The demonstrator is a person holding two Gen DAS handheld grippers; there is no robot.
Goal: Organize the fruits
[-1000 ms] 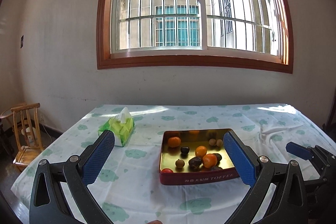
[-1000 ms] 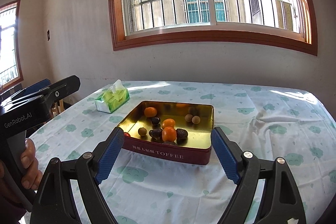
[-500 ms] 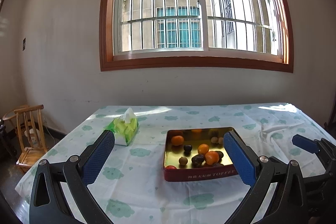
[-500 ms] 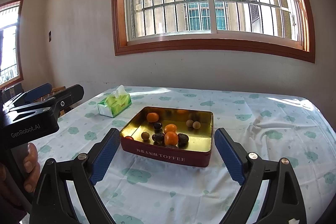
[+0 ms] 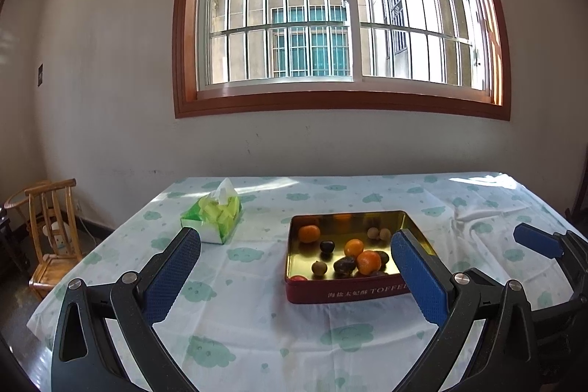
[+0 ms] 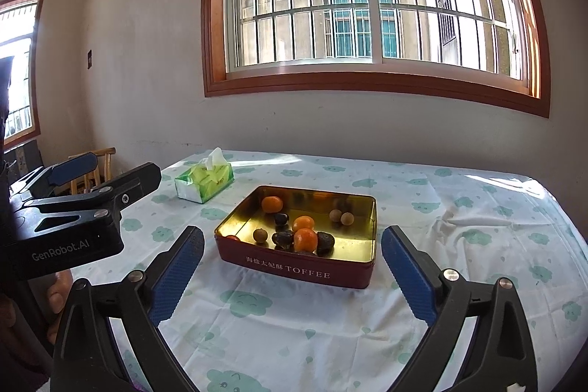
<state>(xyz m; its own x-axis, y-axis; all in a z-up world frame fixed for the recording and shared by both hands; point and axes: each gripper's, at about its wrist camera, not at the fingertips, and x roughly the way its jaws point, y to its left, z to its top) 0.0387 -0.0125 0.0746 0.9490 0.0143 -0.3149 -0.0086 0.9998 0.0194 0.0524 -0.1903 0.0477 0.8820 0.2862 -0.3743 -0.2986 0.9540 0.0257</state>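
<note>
Since the earlier frames, the tin (image 6: 294, 269) is seen farther from both cameras, and the right gripper (image 6: 292, 276) is spread wider, its jaws opening with nothing between them. Inside the tin, three oranges (image 6: 305, 240), dark fruits (image 6: 282, 238) and small brown ones (image 6: 260, 235) are gathered on the gold floor; a red fruit (image 6: 232, 238) is tucked in the near left corner. The left gripper (image 5: 296, 274) is held open and empty, aimed slightly downward, the tin lying beyond its right finger. In the right view the left gripper is seen at the left edge, held by a hand (image 6: 55, 296). Both grippers are held above the table's near part, apart from the tin. A tissue pack (image 5: 213, 217) is set left of the tin on the cloud-print cloth (image 5: 330, 337). A barred window (image 5: 341, 24) is set in the white wall behind, and a wooden chair (image 5: 51, 234) is placed at the left.
</note>
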